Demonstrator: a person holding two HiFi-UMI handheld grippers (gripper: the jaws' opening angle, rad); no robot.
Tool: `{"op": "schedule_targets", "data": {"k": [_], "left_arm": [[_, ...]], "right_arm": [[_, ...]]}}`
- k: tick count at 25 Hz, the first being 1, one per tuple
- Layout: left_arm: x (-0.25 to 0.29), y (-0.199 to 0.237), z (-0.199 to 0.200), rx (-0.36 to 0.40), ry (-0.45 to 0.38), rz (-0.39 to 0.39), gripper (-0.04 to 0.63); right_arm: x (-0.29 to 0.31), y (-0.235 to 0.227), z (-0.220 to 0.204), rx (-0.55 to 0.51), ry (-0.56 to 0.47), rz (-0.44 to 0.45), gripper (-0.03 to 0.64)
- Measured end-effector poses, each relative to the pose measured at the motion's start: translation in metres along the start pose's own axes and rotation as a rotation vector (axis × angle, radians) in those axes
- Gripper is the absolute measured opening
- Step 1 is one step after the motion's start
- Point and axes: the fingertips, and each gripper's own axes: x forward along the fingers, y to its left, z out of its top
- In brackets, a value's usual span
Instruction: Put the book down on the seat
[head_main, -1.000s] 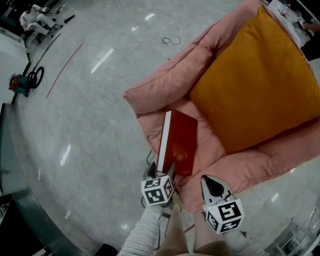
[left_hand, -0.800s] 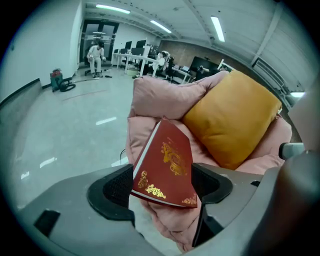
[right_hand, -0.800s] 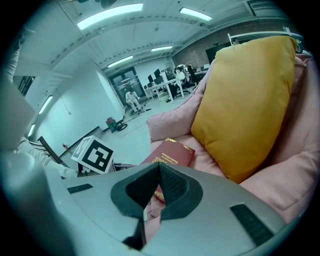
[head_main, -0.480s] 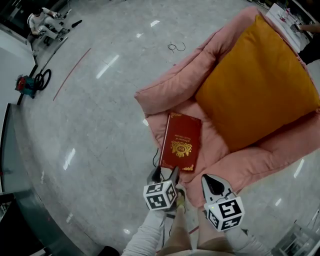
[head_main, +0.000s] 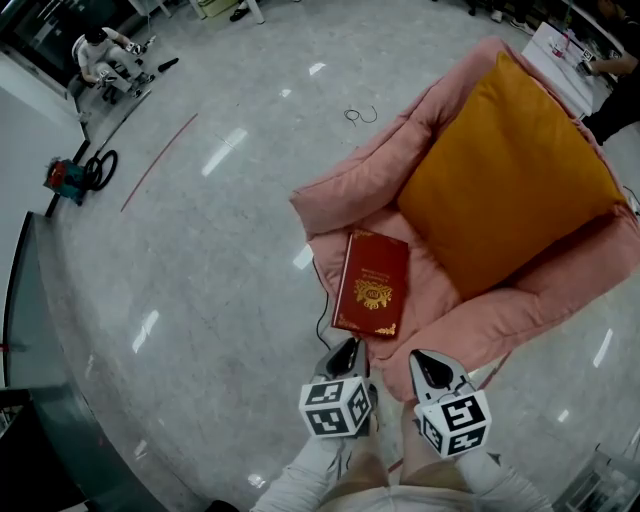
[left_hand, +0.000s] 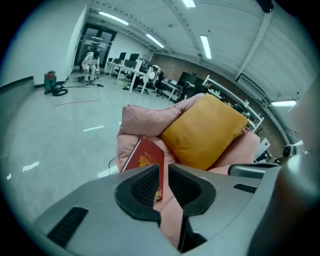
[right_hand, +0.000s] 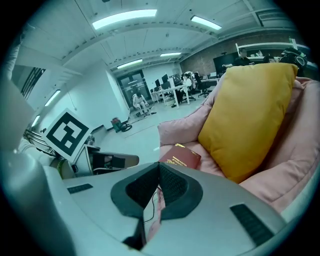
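We see open floor (head_main: 200, 250) left of the pink seat (head_main: 440, 300). The orange cushion (head_main: 500, 170) fills its back, the red book (head_main: 372, 283) covers the front left, padded arms (head_main: 350, 180) wall 2 sides, and a cable (head_main: 320, 318) trails beside it.

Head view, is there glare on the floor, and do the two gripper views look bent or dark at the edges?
Head view: yes, white streaks of glare lie on the glossy floor, while the book is sharp. Left gripper view: strong fisheye bend, black corners, a cool tint. Right gripper view: the same bend and corners, and the ceiling light blows out white.
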Motion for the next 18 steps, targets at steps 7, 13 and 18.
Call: {"op": "schedule_targets", "data": {"k": [7, 13, 18], "left_arm": [[-0.039, -0.017, 0.007, -0.002, -0.014, -0.043, 0.008], [-0.078, -0.034, 0.012, 0.052, 0.004, -0.103, 0.006], [-0.103, -0.038, 0.017, 0.107, -0.005, -0.091, 0.006]], "right_arm": [[-0.021, 0.021, 0.005, -0.037, -0.025, -0.004, 0.005], [-0.043, 0.044, 0.011, -0.045, -0.046, -0.005, 0.005], [-0.056, 0.058, 0.015, -0.053, -0.065, -0.006, 0.005]]}}
